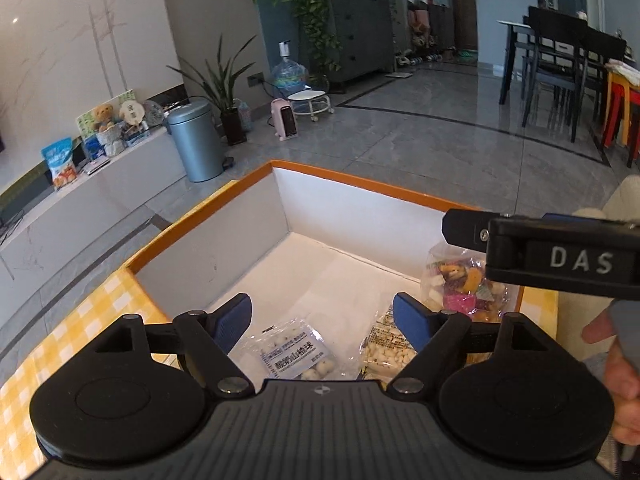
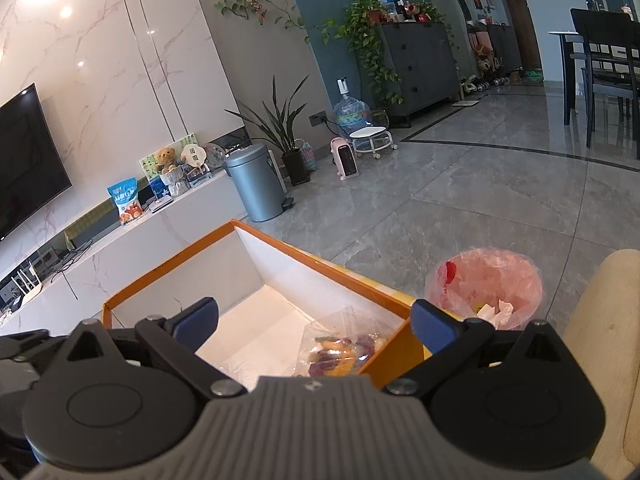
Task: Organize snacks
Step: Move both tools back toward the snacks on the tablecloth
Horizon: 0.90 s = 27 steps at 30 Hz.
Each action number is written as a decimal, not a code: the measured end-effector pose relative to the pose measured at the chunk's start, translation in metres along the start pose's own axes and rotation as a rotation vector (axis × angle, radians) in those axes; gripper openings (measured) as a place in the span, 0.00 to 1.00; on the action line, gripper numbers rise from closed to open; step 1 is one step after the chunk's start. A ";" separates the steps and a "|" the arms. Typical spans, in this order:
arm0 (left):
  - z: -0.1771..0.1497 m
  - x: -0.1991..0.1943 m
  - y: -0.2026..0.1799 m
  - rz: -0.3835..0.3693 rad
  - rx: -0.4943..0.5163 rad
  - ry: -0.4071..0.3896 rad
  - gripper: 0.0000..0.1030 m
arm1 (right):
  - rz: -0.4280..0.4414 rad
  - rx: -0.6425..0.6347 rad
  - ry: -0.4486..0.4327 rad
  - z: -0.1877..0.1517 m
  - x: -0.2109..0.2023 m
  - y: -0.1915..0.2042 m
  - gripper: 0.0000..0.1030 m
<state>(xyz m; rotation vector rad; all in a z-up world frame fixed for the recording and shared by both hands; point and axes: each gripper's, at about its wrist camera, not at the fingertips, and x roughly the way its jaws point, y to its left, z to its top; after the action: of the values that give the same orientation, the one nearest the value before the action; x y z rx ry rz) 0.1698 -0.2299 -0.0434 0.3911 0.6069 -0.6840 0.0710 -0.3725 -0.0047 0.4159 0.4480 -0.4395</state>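
Observation:
An orange-rimmed white box (image 1: 360, 184) stands on a yellow checked tablecloth (image 1: 100, 308). Inside lie a white packet of round sweets (image 1: 296, 354), a clear bag of pale nuts (image 1: 384, 350) and a clear bag of mixed colourful snacks (image 1: 460, 284). My left gripper (image 1: 322, 316) is open and empty above the first two packets. My right gripper (image 2: 314, 320) is open and empty above the mixed snack bag (image 2: 338, 354) at the box's right wall (image 2: 394, 350). Its body (image 1: 560, 256) shows at the right of the left wrist view.
A bin lined with a pink bag (image 2: 486, 288) stands on the floor beyond the box. A beige sofa arm (image 2: 600, 340) is at the right. A grey pedal bin (image 2: 258, 184) and a low white TV bench (image 2: 140, 232) stand across the tiled floor.

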 end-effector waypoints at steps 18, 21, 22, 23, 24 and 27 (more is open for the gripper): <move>-0.015 -0.101 0.090 0.152 -0.371 0.016 0.91 | 0.202 -0.022 -0.071 -0.013 -0.037 0.034 0.97; -0.034 -0.121 0.109 0.179 -0.434 -0.001 0.91 | 0.233 -0.043 -0.093 -0.015 -0.046 0.045 0.97; -0.041 -0.127 0.114 0.194 -0.452 -0.004 0.91 | 0.249 -0.046 -0.097 -0.015 -0.049 0.049 0.97; -0.048 -0.132 0.119 0.212 -0.467 -0.006 0.91 | 0.271 -0.053 -0.098 -0.017 -0.053 0.055 0.97; -0.054 -0.137 0.123 0.235 -0.481 -0.005 0.91 | 0.296 -0.067 -0.097 -0.019 -0.056 0.061 0.97; -0.074 -0.150 0.135 0.300 -0.526 0.000 0.91 | 0.366 -0.123 -0.086 -0.028 -0.065 0.083 0.97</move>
<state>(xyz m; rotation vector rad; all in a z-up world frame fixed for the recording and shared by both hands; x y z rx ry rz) 0.1412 -0.0244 0.0142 -0.0112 0.6849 -0.2203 0.0505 -0.2705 0.0281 0.3491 0.3043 -0.0740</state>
